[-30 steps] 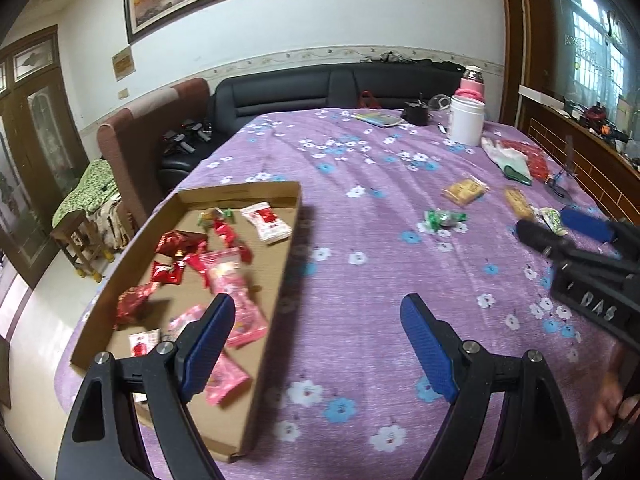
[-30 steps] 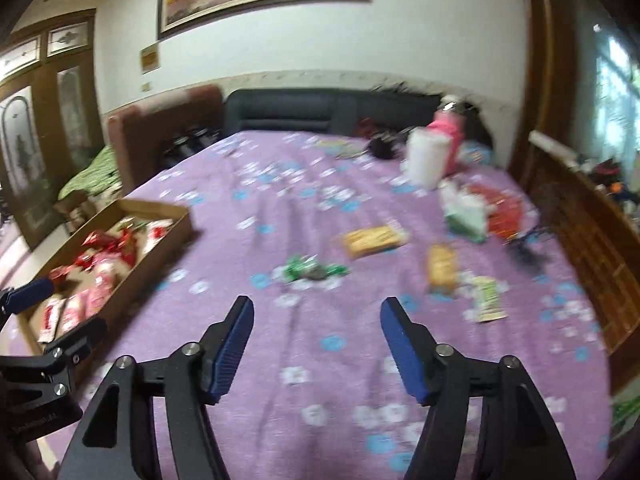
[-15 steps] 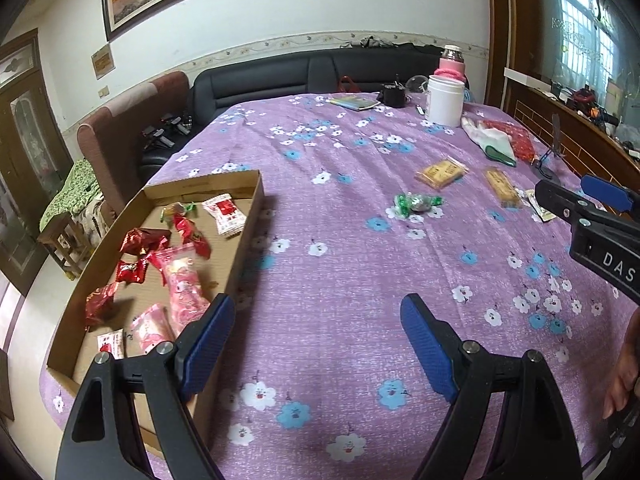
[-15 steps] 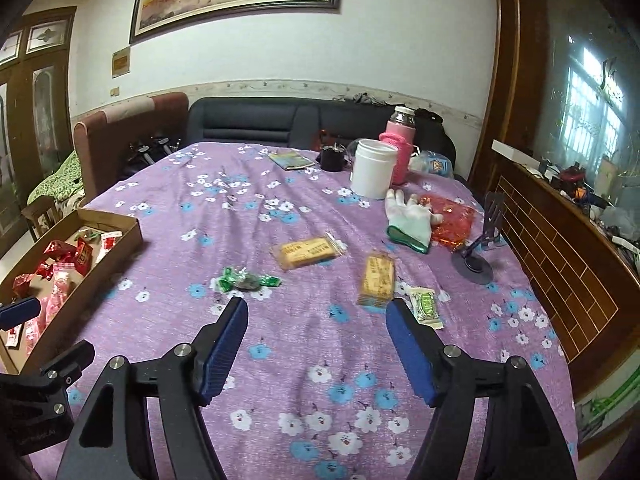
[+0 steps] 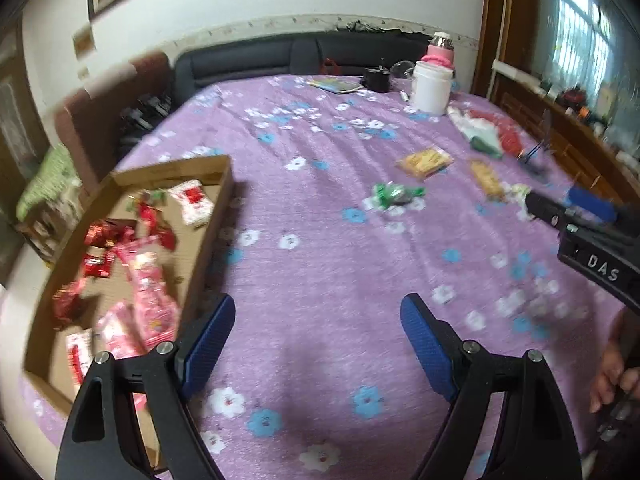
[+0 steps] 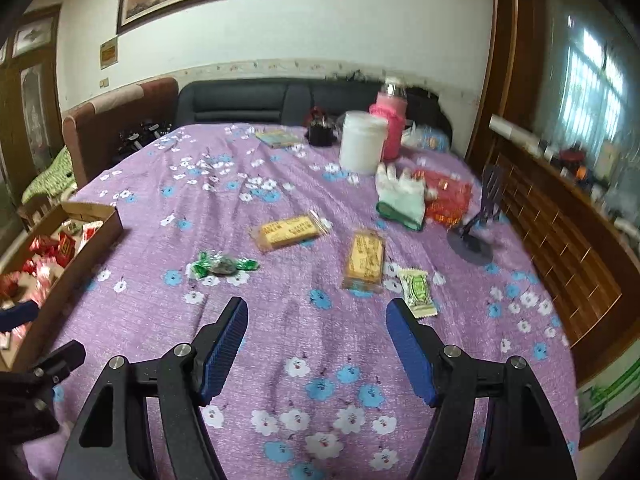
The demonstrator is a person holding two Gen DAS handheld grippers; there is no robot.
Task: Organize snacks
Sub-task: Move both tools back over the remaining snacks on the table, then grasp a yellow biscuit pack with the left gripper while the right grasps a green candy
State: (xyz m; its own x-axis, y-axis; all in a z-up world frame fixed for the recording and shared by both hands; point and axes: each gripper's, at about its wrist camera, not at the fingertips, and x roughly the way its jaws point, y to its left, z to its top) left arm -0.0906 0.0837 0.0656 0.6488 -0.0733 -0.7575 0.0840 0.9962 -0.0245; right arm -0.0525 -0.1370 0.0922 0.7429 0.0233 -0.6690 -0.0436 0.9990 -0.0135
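Matt purple floral cloth (image 6: pixel 280 184) covers the table, lightly creased; plain brown cardboard tray (image 5: pixel 216 204) holds shiny red foil and glossy pink plastic wrappers (image 5: pixel 150 292); a green crinkly candy wrapper (image 6: pixel 222 266) glints; textured blue pads (image 6: pixel 224 346) sit on matt black plastic gripper arms with bright metal rivets; a smooth white plastic tub (image 6: pixel 362 146) stands beyond
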